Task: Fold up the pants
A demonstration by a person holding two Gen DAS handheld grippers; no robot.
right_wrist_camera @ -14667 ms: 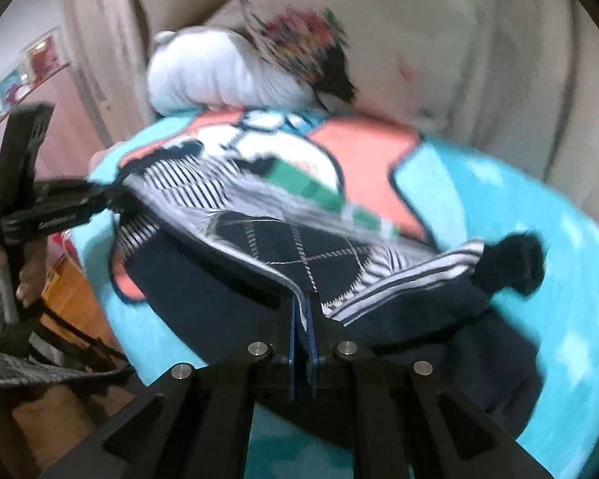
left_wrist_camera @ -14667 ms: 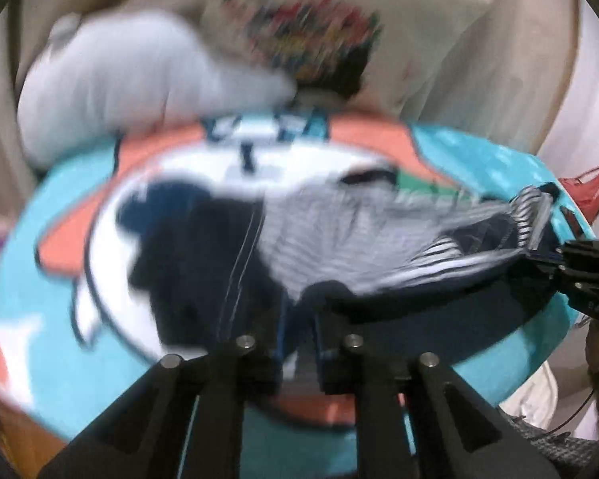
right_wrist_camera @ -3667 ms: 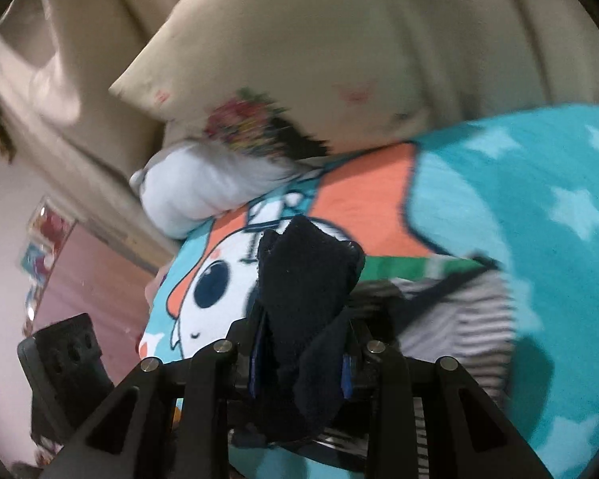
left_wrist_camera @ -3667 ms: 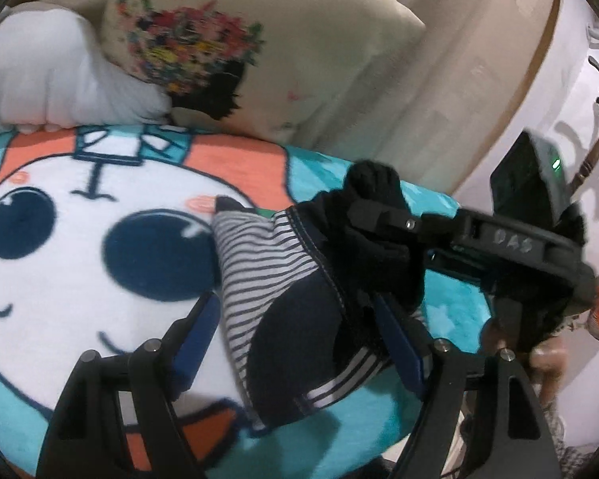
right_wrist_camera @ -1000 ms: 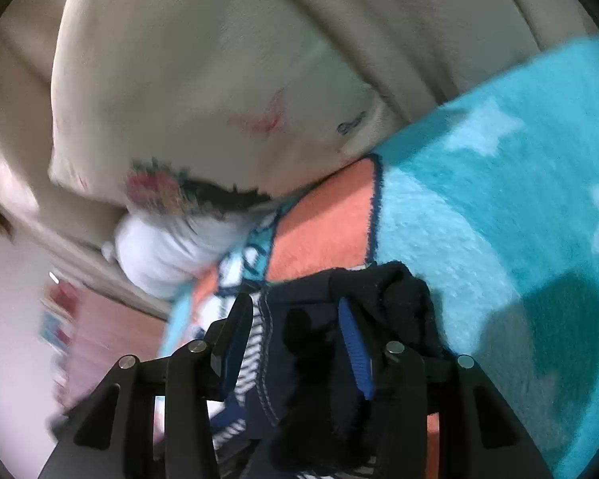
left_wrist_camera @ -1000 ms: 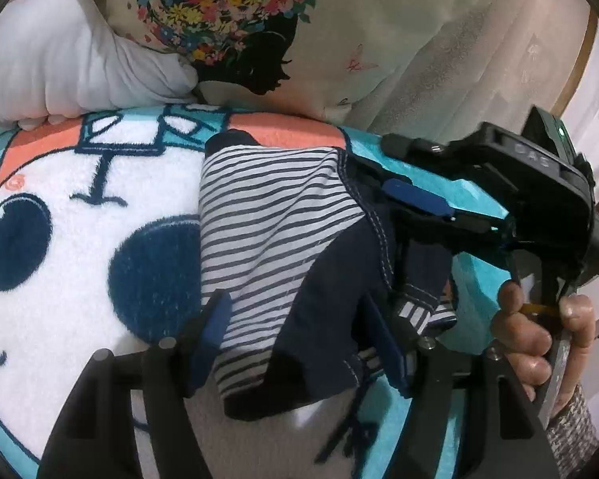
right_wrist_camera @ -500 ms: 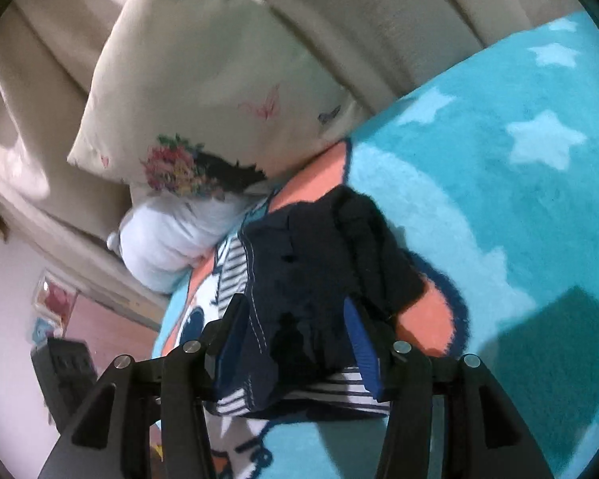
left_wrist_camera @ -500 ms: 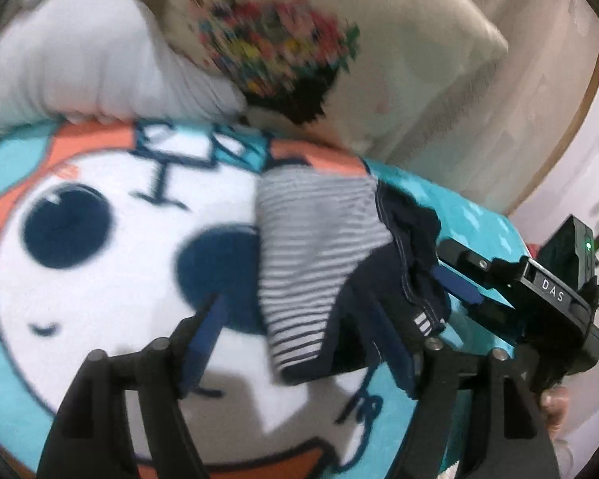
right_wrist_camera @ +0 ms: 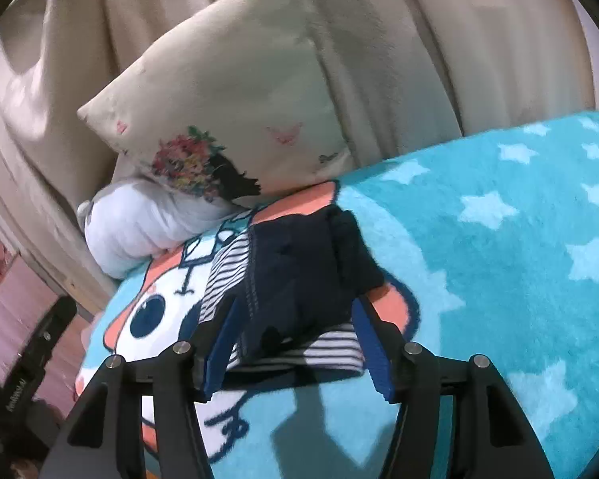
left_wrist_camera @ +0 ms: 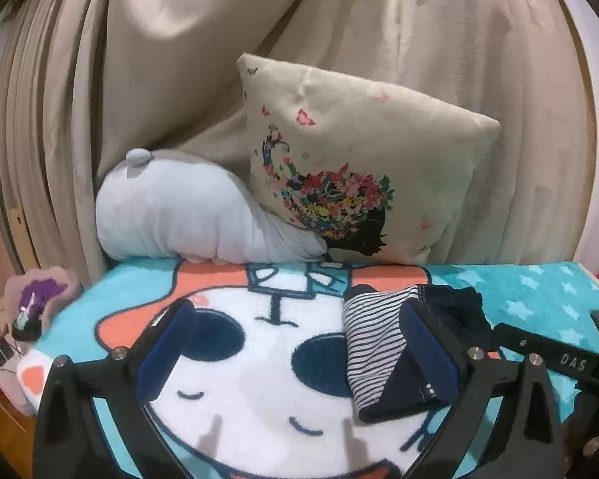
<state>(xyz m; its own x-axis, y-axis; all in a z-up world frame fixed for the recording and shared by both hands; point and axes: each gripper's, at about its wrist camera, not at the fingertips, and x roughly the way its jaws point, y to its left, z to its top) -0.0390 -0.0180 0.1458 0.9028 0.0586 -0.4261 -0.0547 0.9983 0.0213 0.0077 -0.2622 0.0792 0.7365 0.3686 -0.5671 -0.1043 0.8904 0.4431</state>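
Observation:
The pants (left_wrist_camera: 383, 343) lie folded into a small navy and striped bundle on the cartoon blanket (left_wrist_camera: 239, 391). In the right wrist view the bundle (right_wrist_camera: 299, 279) rests just beyond my right gripper (right_wrist_camera: 295, 347), which is open and empty. My left gripper (left_wrist_camera: 295, 355) is open and empty, held back from the bundle, which shows behind its right finger (left_wrist_camera: 427, 351). The right gripper's body (left_wrist_camera: 559, 359) shows at the right edge of the left wrist view.
A beige flowered cushion (left_wrist_camera: 355, 167) and a pale grey plush pillow (left_wrist_camera: 179, 215) lean against beige curtains (left_wrist_camera: 219, 60) behind the blanket. The blanket's teal starred part (right_wrist_camera: 519, 239) spreads to the right. Small clutter (left_wrist_camera: 32, 311) sits off the left edge.
Both grippers have pulled back and up from the folded bundle. The right gripper's jaws, earlier around the cloth, now stand clear of it. The bundle lies still.

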